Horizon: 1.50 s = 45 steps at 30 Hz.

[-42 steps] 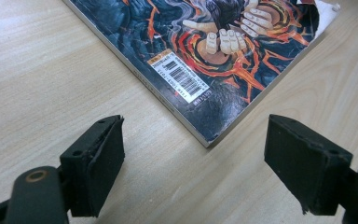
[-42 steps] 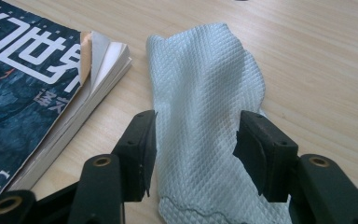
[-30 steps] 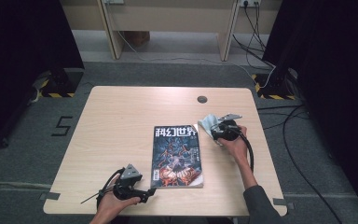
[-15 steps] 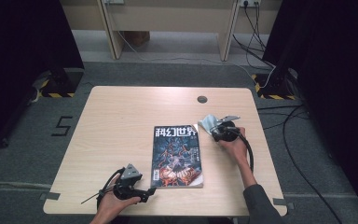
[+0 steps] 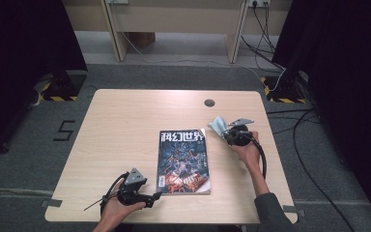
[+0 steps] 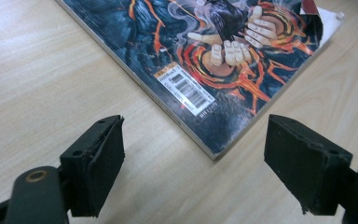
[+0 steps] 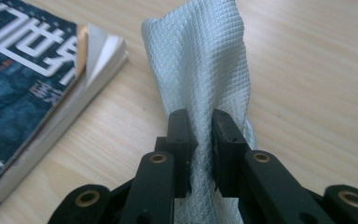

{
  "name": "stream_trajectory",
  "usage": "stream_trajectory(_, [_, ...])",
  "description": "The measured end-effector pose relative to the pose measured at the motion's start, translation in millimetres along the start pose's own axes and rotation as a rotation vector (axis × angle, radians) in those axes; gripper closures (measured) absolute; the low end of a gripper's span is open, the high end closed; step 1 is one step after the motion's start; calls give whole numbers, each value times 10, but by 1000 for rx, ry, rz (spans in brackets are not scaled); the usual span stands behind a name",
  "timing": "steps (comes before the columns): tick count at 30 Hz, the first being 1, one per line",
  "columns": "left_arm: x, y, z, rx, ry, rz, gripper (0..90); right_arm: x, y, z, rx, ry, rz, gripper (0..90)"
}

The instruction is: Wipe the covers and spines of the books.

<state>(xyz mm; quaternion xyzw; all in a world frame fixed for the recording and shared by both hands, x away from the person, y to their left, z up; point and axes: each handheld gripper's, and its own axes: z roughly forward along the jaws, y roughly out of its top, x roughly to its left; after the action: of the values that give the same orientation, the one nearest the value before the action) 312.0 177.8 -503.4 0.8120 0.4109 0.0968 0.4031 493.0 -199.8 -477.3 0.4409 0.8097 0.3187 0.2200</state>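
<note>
between the fingers of the right gripper [image 7: 200, 140] a pale grey cloth [image 7: 205, 70] with a quilted diamond weave is pinched; the fingers have just been closing and now press on the cloth from both sides, its bunched length rising past their tips and spreading wider above. seen from the high view, the cloth [image 5: 217, 125] sits near the right side of the counter [image 5: 125, 125], just beside the top right corner of a magazine [image 5: 183, 162], where the cover corner curls up. the right gripper [image 5: 226, 133] is held by a hand coming in from the lower right, a black cable looping back along the wrist. the magazine [image 6: 214, 56] lies flat near the middle of the counter, dark cover up, a white barcode label near its lower left corner. close to that corner the left gripper [image 6: 193, 154] waits low over the wood, its fingers spread wide with nothing between them, apart from the magazine's edge. on the counter's far side is a small dark round hole [image 5: 209, 102].
</note>
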Motion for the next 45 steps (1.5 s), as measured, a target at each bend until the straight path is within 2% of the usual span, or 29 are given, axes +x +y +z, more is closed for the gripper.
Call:
stream_trajectory(3, [15,72,75,-22,7,-1,236,46,52,-131,-37,13,0,795])
stream_trajectory(6, [21,135,181,-23,12,-4,275,132,116,-238,-68,36,-23,794])
stream_trajectory(11, [20,188,315,20,16,7,317,366,219,-302,-98,87,-72,792])
stream_trajectory(19, [-16,178,318,40,8,22,335,767,275,-222,-75,173,-169,790])
stream_trajectory(25, [-69,152,303,43,4,38,334,968,216,-119,-23,222,-196,787])
stream_trajectory(31, [-174,93,254,51,-11,62,343,1079,65,-118,45,241,-221,774])
stream_trajectory(37, [-327,14,182,69,-20,75,344,1123,-138,-189,90,270,-208,713])
stream_trajectory(40, [-337,20,177,79,-23,79,343,1137,-137,-230,92,286,-204,639])
stream_trajectory(45, [-329,24,180,82,-30,79,339,1180,-28,-285,44,282,-204,586])
